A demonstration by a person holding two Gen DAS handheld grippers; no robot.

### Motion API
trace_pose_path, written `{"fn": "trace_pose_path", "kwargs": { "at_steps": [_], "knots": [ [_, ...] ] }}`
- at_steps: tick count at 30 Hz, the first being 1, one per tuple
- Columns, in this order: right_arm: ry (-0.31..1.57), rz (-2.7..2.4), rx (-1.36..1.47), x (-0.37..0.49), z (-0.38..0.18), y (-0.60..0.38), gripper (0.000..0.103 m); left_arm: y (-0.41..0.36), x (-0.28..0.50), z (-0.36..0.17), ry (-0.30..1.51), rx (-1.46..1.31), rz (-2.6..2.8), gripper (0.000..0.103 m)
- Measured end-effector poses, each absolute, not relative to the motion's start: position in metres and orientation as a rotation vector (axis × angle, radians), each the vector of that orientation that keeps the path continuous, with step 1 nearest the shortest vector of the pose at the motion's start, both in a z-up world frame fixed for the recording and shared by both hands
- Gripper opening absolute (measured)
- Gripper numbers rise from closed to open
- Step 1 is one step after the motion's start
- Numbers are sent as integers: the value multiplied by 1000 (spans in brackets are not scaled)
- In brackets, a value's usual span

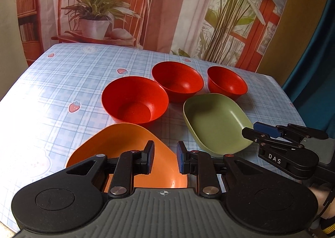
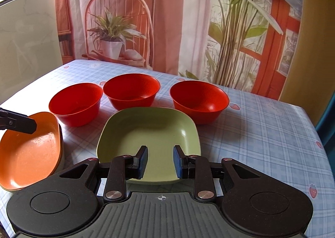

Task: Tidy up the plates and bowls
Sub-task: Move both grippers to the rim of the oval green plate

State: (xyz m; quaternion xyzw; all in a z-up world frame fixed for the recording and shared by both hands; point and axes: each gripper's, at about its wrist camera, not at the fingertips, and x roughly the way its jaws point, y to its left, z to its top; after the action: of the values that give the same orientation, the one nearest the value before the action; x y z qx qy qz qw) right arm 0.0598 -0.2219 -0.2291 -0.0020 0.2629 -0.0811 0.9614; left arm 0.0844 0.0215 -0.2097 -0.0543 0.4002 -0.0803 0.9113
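Three red bowls stand in a loose row toward the back of the surface point(image 1: 62, 83): one on the left point(image 1: 134, 99), one in the middle point(image 1: 178, 81) and one on the right point(image 1: 227, 82), all upright and empty. The left and middle bowls are almost rim to rim, and the right one sits a little apart.

In front of them lie two shallow, rounded-square plates. The green plate point(image 2: 150, 131) rests flat just in front of the middle and right bowls. The orange plate point(image 1: 117, 143) is to its left, near the front edge, and a darker rim shows beneath it on the right wrist view.

The left claw point(image 1: 165, 157) hovers over the orange plate, its two fingers parted by a narrow gap with nothing pinched between them. The right claw point(image 2: 160, 161) hangs over the near side of the green plate in the same way, slightly parted and gripping nothing.

A blue checked tablecloth point(image 2: 261, 133) with small strawberries covers the surface. A curtain point(image 2: 167, 28) printed with a chair and potted plants hangs behind.
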Motion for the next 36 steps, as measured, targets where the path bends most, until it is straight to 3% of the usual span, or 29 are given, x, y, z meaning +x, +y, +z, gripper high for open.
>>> {"fn": "trace_pose_path", "kwargs": {
  "at_steps": [36],
  "knots": [
    [554, -242, 73, 65, -244, -284, 27, -33, 150, -242, 915, -64, -243, 24]
  ]
}}
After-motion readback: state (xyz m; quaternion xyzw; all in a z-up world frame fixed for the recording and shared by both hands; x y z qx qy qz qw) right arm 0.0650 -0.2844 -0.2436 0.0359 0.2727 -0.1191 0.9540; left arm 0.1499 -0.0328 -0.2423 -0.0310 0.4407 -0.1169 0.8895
